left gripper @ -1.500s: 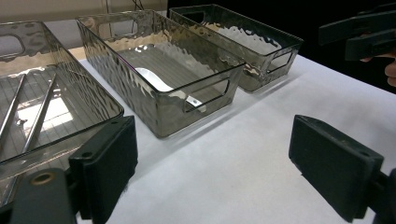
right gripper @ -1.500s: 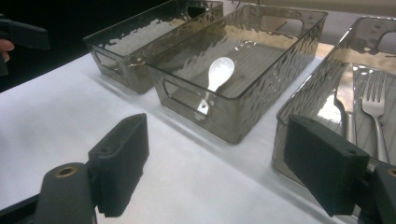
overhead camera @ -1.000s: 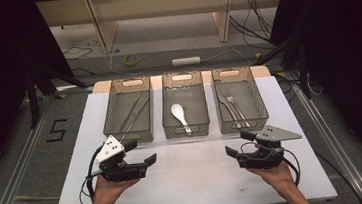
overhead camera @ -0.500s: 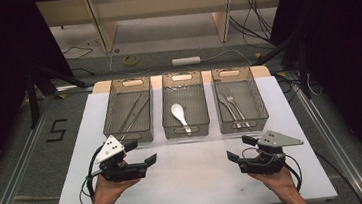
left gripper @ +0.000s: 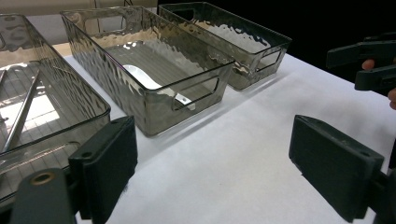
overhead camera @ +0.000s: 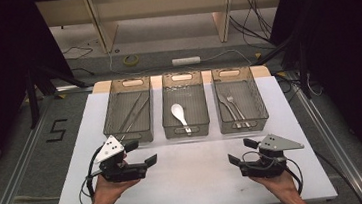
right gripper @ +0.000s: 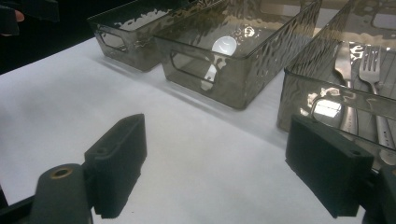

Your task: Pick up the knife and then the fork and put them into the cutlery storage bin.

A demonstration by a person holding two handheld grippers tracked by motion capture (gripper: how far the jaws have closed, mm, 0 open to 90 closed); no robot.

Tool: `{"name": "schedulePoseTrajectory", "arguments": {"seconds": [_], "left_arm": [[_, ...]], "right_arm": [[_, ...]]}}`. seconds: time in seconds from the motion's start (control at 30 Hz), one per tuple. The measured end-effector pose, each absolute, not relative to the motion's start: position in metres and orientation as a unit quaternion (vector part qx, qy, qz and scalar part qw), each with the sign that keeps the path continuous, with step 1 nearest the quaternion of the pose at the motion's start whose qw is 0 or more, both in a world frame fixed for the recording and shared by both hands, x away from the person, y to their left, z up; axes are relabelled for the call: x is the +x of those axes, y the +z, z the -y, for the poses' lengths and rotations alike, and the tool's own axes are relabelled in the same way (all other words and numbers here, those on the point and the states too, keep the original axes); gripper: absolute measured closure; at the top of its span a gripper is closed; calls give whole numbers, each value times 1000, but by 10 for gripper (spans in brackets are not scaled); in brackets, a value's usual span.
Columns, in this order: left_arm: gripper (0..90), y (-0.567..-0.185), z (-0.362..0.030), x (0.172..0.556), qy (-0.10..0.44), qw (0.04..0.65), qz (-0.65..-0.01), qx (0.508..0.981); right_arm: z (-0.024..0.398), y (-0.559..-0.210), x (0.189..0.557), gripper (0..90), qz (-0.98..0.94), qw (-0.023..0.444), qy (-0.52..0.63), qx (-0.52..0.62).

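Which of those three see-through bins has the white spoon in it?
The middle bin holds the white spoon. The left bin holds thin metal rods, and the right bin holds forks.

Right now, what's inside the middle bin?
The middle bin holds one white spoon, bowl toward the far end, handle toward the near wall. Nothing else shows through its smoked ribbed walls. Both tools are open, clear of it.

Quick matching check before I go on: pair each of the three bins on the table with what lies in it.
1. left bin
2. middle bin
3. right bin

a. white spoon
b. metal forks
c. long thin metal utensils

Pairs: 1-c, 2-a, 3-b. Left gripper and right gripper are both open, holding nothing.
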State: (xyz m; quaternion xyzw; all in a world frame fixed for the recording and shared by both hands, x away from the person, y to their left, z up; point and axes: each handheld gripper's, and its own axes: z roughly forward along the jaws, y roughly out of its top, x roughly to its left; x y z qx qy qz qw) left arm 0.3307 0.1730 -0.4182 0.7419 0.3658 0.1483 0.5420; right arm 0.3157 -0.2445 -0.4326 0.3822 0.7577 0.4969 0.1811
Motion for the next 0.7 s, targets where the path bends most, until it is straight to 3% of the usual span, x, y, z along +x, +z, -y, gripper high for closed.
{"name": "schedulePoseTrajectory", "arguments": {"seconds": [0.7], "left_arm": [[148, -418, -173, 331, 149, 542, -365, 742]], "right_arm": [[245, -431, 316, 215, -756, 184, 497, 384]]}}
